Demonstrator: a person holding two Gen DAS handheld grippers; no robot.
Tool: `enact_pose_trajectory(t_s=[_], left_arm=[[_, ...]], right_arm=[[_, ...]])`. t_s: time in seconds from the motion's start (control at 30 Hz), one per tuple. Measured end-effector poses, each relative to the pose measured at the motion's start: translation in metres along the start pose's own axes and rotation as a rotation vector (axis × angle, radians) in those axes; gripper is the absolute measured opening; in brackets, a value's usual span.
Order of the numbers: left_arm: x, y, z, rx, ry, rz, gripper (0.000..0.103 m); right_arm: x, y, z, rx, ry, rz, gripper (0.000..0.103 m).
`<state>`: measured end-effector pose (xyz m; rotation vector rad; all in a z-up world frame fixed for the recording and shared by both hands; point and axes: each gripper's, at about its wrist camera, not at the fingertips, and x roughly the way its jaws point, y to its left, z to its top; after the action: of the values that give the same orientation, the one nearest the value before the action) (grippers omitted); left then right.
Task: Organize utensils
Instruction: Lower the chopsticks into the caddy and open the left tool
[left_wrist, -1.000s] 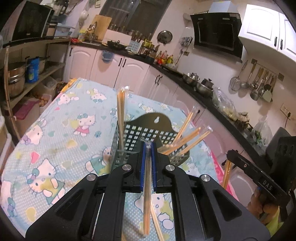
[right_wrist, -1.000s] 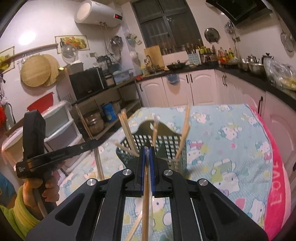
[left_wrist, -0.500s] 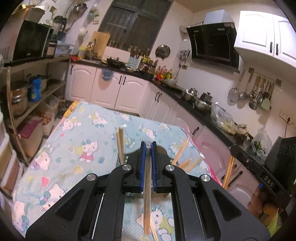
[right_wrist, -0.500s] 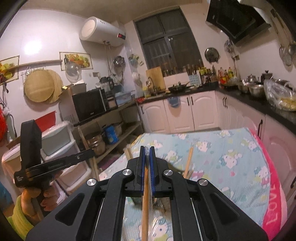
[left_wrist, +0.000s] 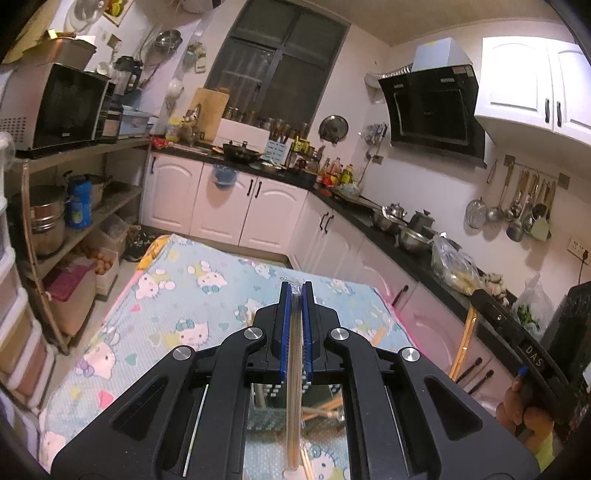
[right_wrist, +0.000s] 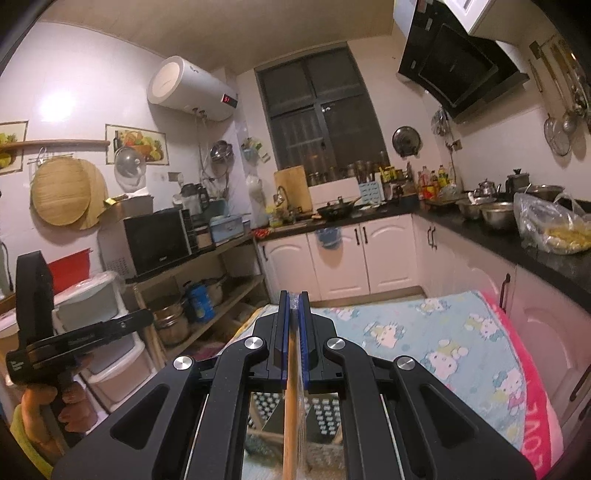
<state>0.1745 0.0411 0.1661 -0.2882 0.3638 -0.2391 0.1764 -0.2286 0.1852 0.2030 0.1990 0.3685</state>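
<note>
My left gripper (left_wrist: 296, 291) is shut on a wrapped pair of chopsticks (left_wrist: 293, 398) that hangs down between the blue pads. My right gripper (right_wrist: 294, 301) is shut on another wrapped pair of chopsticks (right_wrist: 291, 417). The dark perforated utensil basket shows only through the gaps under each gripper, in the left wrist view (left_wrist: 269, 397) and in the right wrist view (right_wrist: 325, 417), with several chopsticks (left_wrist: 323, 406) in it. The right gripper also shows at the right edge of the left wrist view (left_wrist: 517, 332), and the left gripper at the left of the right wrist view (right_wrist: 55, 339).
The table has a Hello Kitty cloth (left_wrist: 177, 295) with a pink edge (right_wrist: 532, 391). White cabinets under a black counter (left_wrist: 388, 236) run along the right. A shelf rack (left_wrist: 74, 206) with pots and a microwave stands at the left.
Both grippers have risen and tilted up with their chopsticks. The basket has dropped from the middle of both views to below the grippers, and more of the kitchen walls shows.
</note>
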Motion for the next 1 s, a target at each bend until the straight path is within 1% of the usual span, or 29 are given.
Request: enact_pose_trajectory(t_s=[0.17, 0.47, 0.67, 1.0], left_arm=[[0.003, 0.002, 0.013, -0.002, -0.028, 0.019, 0.001], [0.014, -0.004, 0.026, 0.025, -0.083, 0.054, 0.002], [0.031, -0.004, 0.025, 0.021, -0.105, 0.054, 0.002], [0.052, -0.004, 0.014, 0.005, -0.133, 0.045, 0.002]], right_arm=[[0.010, -0.005, 0.009, -0.008, -0.032, -0.056, 0.005], [0.039, -0.018, 0.021, 0.014, -0.045, -0.096, 0.005], [0.058, -0.019, 0.022, -0.001, -0.084, -0.118, 0.005], [0.076, -0.018, 0.006, -0.015, -0.164, -0.153, 0.005]])
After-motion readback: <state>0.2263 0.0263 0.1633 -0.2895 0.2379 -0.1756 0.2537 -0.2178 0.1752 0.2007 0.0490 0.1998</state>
